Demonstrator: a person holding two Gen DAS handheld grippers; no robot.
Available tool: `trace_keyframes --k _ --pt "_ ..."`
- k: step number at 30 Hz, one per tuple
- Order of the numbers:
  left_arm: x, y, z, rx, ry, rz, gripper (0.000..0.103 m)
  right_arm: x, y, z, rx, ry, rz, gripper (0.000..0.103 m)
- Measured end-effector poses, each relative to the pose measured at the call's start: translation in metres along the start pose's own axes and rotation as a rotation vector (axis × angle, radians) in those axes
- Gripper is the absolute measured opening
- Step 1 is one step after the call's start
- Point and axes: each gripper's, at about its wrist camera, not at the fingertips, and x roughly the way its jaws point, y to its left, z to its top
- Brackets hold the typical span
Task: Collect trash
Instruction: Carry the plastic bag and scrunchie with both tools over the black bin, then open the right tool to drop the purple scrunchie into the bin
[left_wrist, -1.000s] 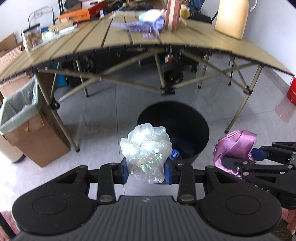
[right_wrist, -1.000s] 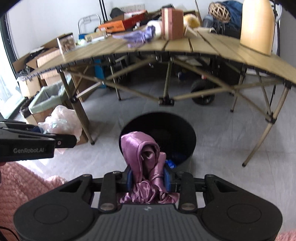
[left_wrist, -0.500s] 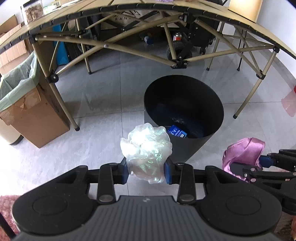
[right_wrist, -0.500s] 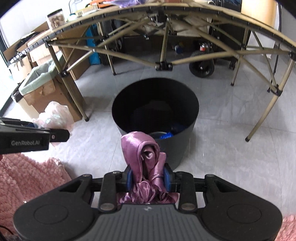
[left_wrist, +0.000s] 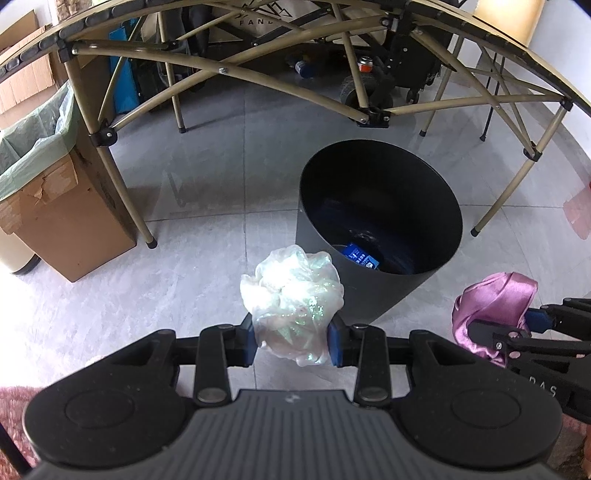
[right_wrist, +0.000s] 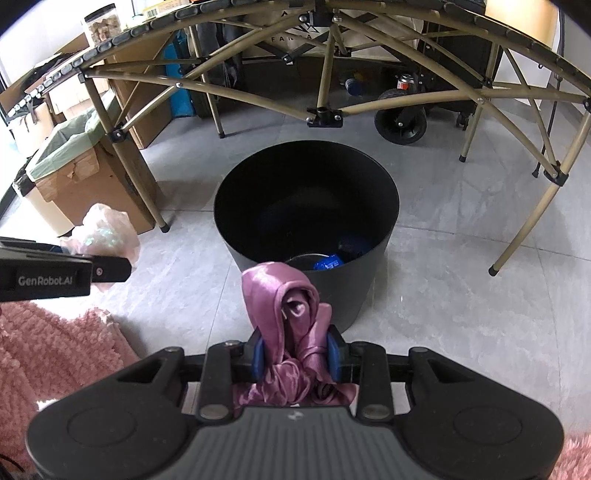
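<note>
My left gripper (left_wrist: 291, 341) is shut on a crumpled clear plastic bag (left_wrist: 291, 291), held just short of the near-left rim of a black round bin (left_wrist: 380, 221). My right gripper (right_wrist: 295, 356) is shut on a bunched purple satin cloth (right_wrist: 284, 306), which hangs before the bin's (right_wrist: 306, 206) near wall. A blue packet (left_wrist: 360, 256) lies at the bottom of the bin. The left wrist view shows the purple cloth (left_wrist: 495, 299) at right; the right wrist view shows the plastic bag (right_wrist: 105, 232) at left.
A folding table's tan legs and braces (left_wrist: 110, 162) arch over the grey tiled floor behind the bin. A cardboard box lined with a green bag (left_wrist: 48, 195) stands at the left. A pink fluffy rug (right_wrist: 48, 350) lies near left. A wheeled cart (right_wrist: 400, 120) sits under the table.
Both grippers have sunk and tipped downward toward the bin, still holding their loads. The tabletop has slid out of view and the bin's inside shows more fully.
</note>
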Motion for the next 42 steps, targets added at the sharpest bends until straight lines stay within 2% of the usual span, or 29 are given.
trace_keyframes --k 17,27,33,38,41,42 --pt "0.021 0.018 0.024 -0.037 0.015 0.023 0.036 0.035 0.004 0.071 -0.04 -0.056 -0.02 0.032" --pt "0.038 0.026 0.044 -0.058 0.018 0.054 0.036 0.067 0.001 0.114 -0.071 -0.054 -0.017 0.032" --pt "0.046 0.034 0.058 -0.079 0.013 0.072 0.036 0.087 -0.008 0.128 -0.047 -0.029 -0.01 0.033" --pt "0.052 0.041 0.066 -0.1 0.013 0.094 0.036 0.102 -0.017 0.132 0.003 -0.007 -0.011 0.042" --pt "0.055 0.042 0.066 -0.103 0.015 0.098 0.036 0.107 -0.019 0.134 0.026 0.001 -0.015 0.055" --pt "0.055 0.041 0.066 -0.1 0.014 0.1 0.036 0.108 -0.019 0.135 0.028 0.002 -0.016 0.063"
